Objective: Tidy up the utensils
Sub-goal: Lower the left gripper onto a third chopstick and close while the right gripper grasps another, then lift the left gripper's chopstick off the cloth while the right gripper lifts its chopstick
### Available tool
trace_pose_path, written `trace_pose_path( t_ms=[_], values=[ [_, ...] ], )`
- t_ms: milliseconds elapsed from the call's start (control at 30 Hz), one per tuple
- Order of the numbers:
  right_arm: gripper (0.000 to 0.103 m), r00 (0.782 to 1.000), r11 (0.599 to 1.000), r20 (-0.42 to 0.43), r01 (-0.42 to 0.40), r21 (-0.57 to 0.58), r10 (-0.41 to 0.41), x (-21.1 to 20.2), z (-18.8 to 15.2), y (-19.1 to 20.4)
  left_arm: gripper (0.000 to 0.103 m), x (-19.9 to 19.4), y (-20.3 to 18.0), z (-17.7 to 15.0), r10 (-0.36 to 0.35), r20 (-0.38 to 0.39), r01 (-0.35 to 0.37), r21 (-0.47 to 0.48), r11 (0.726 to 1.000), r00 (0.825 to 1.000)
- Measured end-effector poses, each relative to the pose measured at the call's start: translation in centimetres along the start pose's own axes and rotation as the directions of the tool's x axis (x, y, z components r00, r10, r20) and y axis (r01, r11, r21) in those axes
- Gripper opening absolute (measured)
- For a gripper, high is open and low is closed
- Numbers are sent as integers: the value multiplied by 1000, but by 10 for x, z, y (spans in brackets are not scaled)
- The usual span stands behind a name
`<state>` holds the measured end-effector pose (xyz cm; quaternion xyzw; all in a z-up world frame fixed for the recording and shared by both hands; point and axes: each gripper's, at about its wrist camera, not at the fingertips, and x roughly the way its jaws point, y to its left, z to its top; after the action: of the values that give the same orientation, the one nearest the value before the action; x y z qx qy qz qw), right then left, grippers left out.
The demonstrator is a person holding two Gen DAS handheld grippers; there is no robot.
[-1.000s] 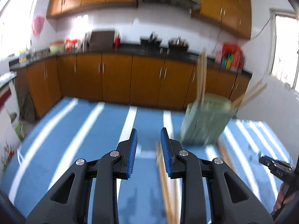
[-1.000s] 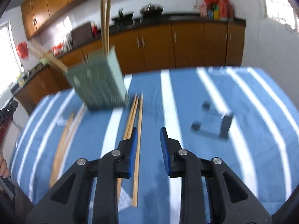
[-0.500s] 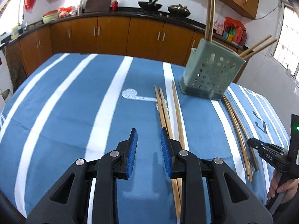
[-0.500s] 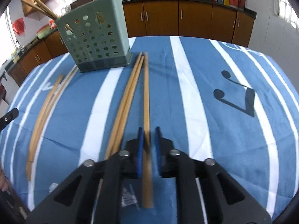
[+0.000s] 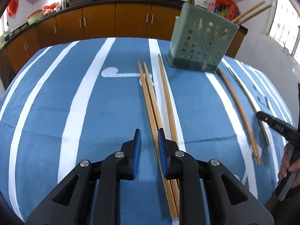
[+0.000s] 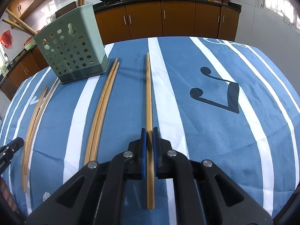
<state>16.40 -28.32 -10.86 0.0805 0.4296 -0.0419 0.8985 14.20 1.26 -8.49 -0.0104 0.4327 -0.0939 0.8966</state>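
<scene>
Right gripper (image 6: 149, 131) pinches one chopstick (image 6: 149, 93) near its butt, likely to lift it into the holder (image 6: 72, 53) just beyond, while left gripper (image 5: 149, 138) waits open over the pair (image 5: 150, 93).

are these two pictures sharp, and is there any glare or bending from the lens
Left wrist view: sharp; the fisheye bows the chopsticks at the right edge, and the window is blown out white. Right wrist view: sharp on the table, but the chopstick blurs where it passes through the right claw; stripes curve toward the edges.
</scene>
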Motion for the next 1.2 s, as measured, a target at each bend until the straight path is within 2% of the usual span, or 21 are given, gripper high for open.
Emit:
trace_pose_path(
  t_ms=[200,333,400,600,800,1200],
  values=[
    [8,1000,1000,1,-1,-2,1,-1,-2,0,19,4,-6,-2,3,-17,-3,25,1000,1000],
    [9,1000,1000,-1,-10,-16,10,-2,-3,2,18,6,-13,-4,29,-8,-29,56,998,1000],
    [10,1000,1000,-1,-12,-20,12,-2,-4,4,10,7,-12,-2,42,-8,-41,51,998,999],
    [9,1000,999,-3,-20,-33,20,-1,-2,6,7,15,8,13,93,-6,-92,21,995,996],
    [8,1000,999,1,-13,-48,13,4,4,10,7,26,43,34,121,-12,-121,-56,991,993],
    [8,999,999,34,7,-47,-5,9,8,9,7,27,57,34,79,22,-77,-88,993,997]
  ],
)
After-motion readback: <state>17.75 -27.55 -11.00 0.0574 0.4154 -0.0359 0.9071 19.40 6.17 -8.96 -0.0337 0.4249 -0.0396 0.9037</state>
